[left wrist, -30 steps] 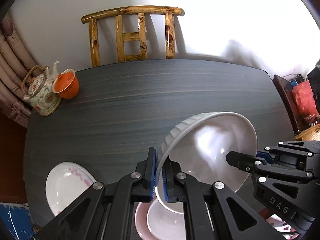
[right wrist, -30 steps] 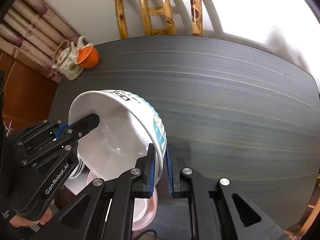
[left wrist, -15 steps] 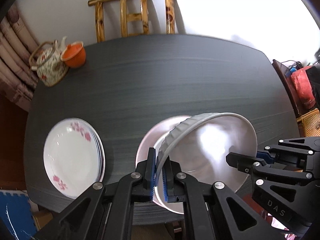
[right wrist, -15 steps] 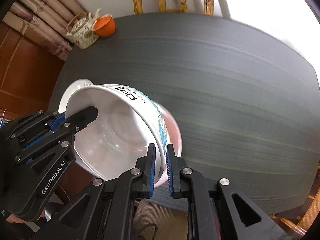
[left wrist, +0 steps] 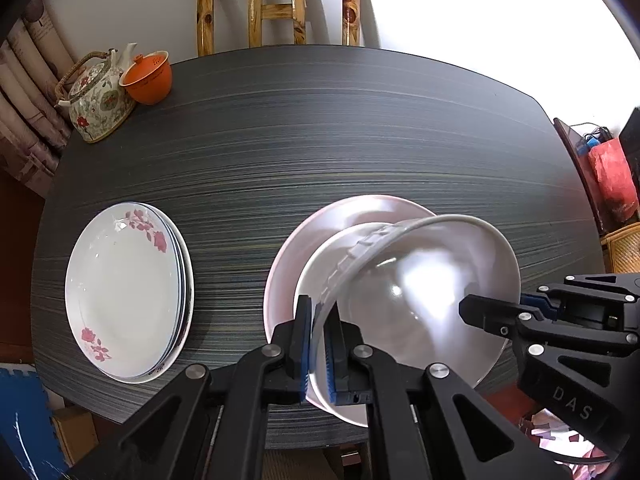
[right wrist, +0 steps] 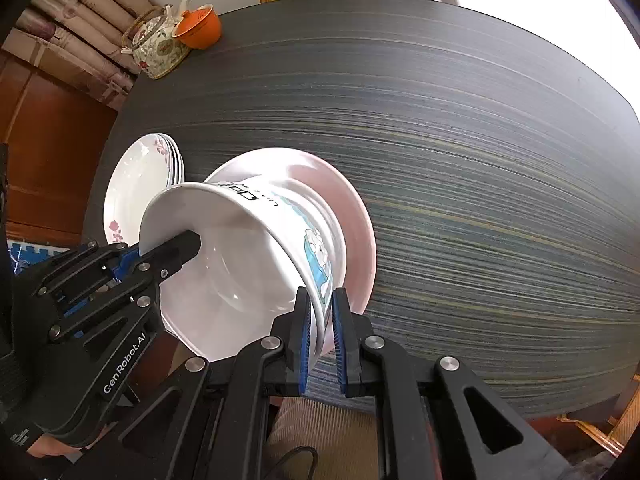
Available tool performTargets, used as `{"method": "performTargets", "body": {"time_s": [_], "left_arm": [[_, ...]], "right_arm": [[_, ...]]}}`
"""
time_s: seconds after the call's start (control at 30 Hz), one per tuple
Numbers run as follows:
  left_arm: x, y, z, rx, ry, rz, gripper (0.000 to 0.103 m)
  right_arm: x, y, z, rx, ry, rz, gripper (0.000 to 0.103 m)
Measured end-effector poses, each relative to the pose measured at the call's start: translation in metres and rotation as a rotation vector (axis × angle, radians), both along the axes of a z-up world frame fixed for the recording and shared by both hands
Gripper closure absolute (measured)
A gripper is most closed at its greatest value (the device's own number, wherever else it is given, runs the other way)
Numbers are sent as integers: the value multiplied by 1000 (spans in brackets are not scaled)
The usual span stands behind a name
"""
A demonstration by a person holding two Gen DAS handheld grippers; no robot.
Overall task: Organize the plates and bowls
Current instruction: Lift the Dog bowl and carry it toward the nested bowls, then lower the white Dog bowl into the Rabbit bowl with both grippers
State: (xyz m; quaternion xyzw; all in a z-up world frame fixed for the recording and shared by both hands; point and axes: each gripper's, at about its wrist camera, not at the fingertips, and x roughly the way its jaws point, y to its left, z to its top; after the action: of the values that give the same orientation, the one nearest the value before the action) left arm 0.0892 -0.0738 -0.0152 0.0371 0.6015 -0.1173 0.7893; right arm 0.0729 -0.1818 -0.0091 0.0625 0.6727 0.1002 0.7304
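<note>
Both grippers have carried the big white bowl [left wrist: 420, 292] down and toward the near edge of the worktop [left wrist: 320, 140] over the last second, so the plate stack is fully in view now instead of half cut off.

Going left to right: a floral teapot [left wrist: 98, 98] and an orange cup [left wrist: 148, 78] sit touching at the far left corner. A stack of flowered plates [left wrist: 124, 292] sits by the near left edge. The pink plate [left wrist: 308, 240] lies near the middle of the near edge, with the white bowl tilted right over it; can't tell if they're touching.

The left gripper [left wrist: 318, 352] has its fingers clamped on the bowl's left rim, and the right gripper [right wrist: 320, 336] is clamped on the opposite rim, right by the blue cartoon print. A wooden chair [left wrist: 280, 4] stands behind the far edge.
</note>
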Motion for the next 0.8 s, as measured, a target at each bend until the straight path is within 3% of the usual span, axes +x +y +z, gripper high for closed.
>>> {"method": "performTargets", "body": {"time_s": [0.8], "left_arm": [[0,5,-9,5,-30,11,97]], "right_arm": [[-7,-3,-2,-15,-39,-3,91]]}}
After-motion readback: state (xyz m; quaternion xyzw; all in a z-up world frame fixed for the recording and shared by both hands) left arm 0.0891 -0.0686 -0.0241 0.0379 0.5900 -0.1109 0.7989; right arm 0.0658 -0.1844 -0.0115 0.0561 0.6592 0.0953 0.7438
